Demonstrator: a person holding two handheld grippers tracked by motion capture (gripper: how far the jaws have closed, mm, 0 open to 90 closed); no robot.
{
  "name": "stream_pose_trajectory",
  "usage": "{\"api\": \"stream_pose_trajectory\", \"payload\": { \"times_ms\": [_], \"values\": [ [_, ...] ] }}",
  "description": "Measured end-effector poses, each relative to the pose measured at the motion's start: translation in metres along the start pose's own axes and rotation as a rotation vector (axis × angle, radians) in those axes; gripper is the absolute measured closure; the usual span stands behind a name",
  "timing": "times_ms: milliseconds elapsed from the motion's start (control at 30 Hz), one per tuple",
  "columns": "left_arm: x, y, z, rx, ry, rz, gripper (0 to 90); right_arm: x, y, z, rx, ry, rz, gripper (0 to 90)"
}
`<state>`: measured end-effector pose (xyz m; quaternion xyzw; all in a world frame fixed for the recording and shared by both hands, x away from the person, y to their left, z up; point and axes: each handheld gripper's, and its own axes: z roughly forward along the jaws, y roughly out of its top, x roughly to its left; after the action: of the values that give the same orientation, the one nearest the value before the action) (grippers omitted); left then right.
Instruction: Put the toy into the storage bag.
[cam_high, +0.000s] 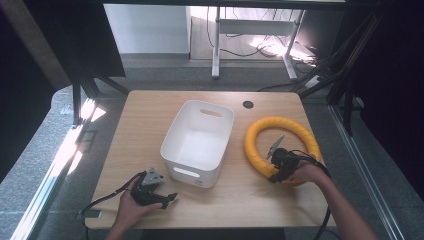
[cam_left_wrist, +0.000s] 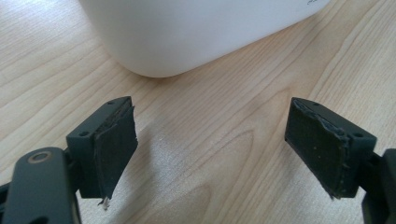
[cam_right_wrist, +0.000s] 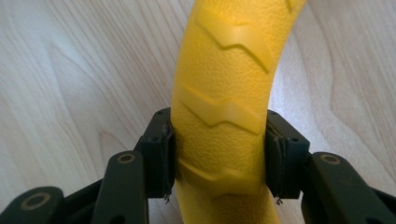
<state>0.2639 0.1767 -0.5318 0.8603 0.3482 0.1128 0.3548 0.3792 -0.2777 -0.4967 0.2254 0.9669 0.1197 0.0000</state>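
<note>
A pebbled yellow foam ring with raised zigzag ridges lies flat on the pale wood-grain table, right of a smooth white plastic bin. The right gripper clamps the ring's near arc, the tube running straight away between its pads. The left gripper gapes wide, holding nothing, near the bin's rounded corner

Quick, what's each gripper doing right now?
Left gripper: open, nothing between its fingers, near the white bin.
Right gripper: shut on the yellow ring.
</note>
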Motion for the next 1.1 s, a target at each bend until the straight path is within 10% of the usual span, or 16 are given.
{"api": "stream_pose_trajectory", "payload": {
  "times_ms": [1100],
  "values": [
    [0.000, 0.000, 0.000, -0.004, 0.003, 0.006, 16.9, -0.014, -0.010, -0.058, -0.383, 0.131, 0.117, 51.8]
  ]
}}
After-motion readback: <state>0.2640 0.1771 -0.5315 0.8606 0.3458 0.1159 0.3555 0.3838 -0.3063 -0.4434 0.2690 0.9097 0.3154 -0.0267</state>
